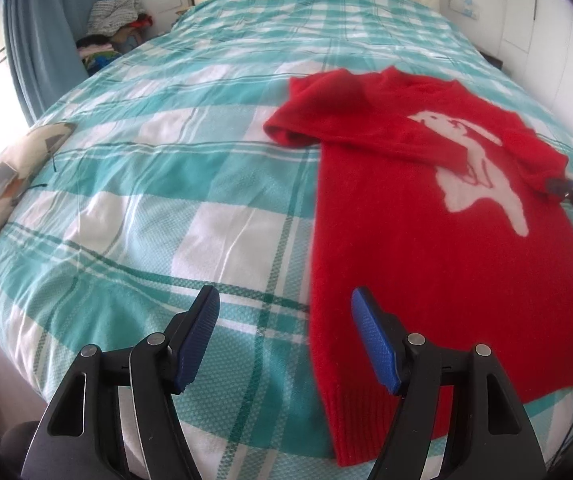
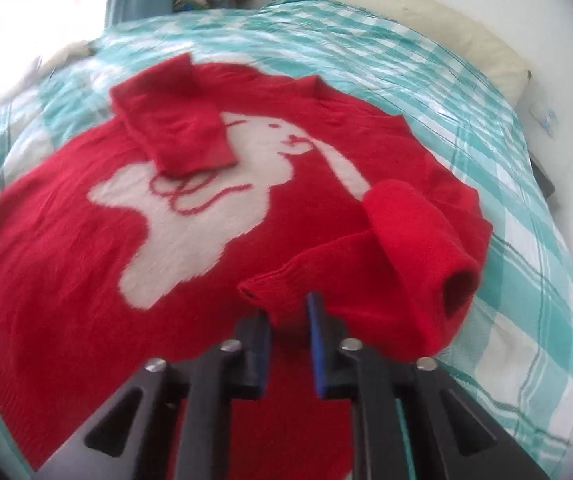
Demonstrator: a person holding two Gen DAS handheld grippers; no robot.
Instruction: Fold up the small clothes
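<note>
- Blue pads of the left claw point(image 1: 285, 340) sit nearest the lens, jaws spread wide with nothing between them, hovering over the checked bed point(image 1: 126, 208) just left of the sweater's near hem.
- Red sweater point(image 1: 438, 240) with white rabbit motif lies flat on the bed, front up; long axis runs near-to-far, hem near, collar far.
- Left sleeve point(image 1: 326, 128) is already folded across the chest; it lies far and right of the left claw.
- Right sleeve point(image 2: 418, 248) is bunched at the sweater's right edge, cuff hanging just ahead of the right claw point(image 2: 288, 344). Right hand is clearly nearer to it, so that sleeve looks like the next fold, going left across the body.
- Right claw: jaws narrowed to a small gap; red knit sits right at the tips, but cannot tell whether the pads actually pinch it.
- Left view gives the full body length and ribbed hem; the right claw shows only as a dark bit at its right edge.
- Right view gives cuff opening and rabbit detail but hides the near hem behind the claw.
</note>
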